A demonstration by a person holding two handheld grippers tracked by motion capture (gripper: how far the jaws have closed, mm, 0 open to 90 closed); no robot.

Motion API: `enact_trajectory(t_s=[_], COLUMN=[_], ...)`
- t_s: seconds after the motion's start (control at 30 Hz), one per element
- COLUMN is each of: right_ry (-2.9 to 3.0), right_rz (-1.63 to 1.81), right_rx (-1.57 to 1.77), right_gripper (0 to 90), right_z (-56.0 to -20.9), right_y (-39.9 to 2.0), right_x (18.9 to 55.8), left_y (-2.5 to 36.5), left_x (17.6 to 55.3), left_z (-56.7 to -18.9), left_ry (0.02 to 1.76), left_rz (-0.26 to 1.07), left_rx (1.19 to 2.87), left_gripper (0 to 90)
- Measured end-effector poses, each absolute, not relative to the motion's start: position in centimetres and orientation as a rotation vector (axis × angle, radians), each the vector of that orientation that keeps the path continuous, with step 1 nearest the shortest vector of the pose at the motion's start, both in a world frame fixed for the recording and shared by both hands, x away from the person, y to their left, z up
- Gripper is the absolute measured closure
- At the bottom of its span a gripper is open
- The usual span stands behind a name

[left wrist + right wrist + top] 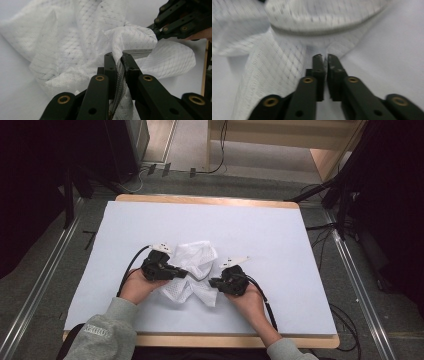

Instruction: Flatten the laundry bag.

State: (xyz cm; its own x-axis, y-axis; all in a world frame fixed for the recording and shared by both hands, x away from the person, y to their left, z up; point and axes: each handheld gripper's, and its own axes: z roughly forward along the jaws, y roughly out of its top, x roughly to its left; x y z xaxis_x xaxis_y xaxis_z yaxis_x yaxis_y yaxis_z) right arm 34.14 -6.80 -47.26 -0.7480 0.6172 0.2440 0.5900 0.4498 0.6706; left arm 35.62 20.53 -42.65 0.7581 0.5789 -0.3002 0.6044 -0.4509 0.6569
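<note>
White mesh bag [194, 270] crumpled at surface [280, 245] centre, left tongs [119, 65] clamped on its grey zipper edge [119, 82], right tongs [325, 59] at bag's 3 o'clock, pressed together, thin fabric possibly pinched

White mesh cloth bag [196, 270] with grey zipper [119, 82]; matt white table cover [270, 235]; wooden table edge [210, 200]; matt black plastic jaws.

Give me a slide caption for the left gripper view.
Left gripper shut on the grey zipper edge of a white mesh bag lying on the white table.
</note>
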Motion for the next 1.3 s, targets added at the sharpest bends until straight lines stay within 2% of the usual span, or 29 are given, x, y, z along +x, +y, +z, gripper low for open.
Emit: enact_trajectory(t_s=[0.27,0.5,0.87,1.03,1.13,1.3], right_ry=[2.565,2.458,2.386,2.395,2.384,2.356], right_rz=[1.193,1.209,1.232,1.206,1.181,1.17], right_rx=[1.107,1.193,1.265,1.225,1.248,1.302], right_gripper=[90.0,90.0,90.0,90.0,90.0,90.0], right_z=[-45.5,-43.7,-42.4,-42.1,-42.2,-42.5], right_y=[-8.7,-12.7,-16.3,-16.9,-17.9,-19.7], right_x=[34.9,36.6,38.0,37.7,37.8,38.6], left_y=[23.6,26.4,27.6,27.4,27.6,28.0], left_x=[35.4,35.1,34.1,33.6,33.4,33.3], left_z=[-41.1,-40.4,-40.8,-41.2,-41.2,-41.1], left_ry=[0.941,1.015,1.075,1.099,1.115,1.116], left_rz=[0.023,0.078,0.085,0.075,0.072,0.083], left_rx=[2.039,1.952,1.94,1.972,1.977,1.972], left_gripper=[84.8,84.9,84.0,78.3,69.3,60.2])
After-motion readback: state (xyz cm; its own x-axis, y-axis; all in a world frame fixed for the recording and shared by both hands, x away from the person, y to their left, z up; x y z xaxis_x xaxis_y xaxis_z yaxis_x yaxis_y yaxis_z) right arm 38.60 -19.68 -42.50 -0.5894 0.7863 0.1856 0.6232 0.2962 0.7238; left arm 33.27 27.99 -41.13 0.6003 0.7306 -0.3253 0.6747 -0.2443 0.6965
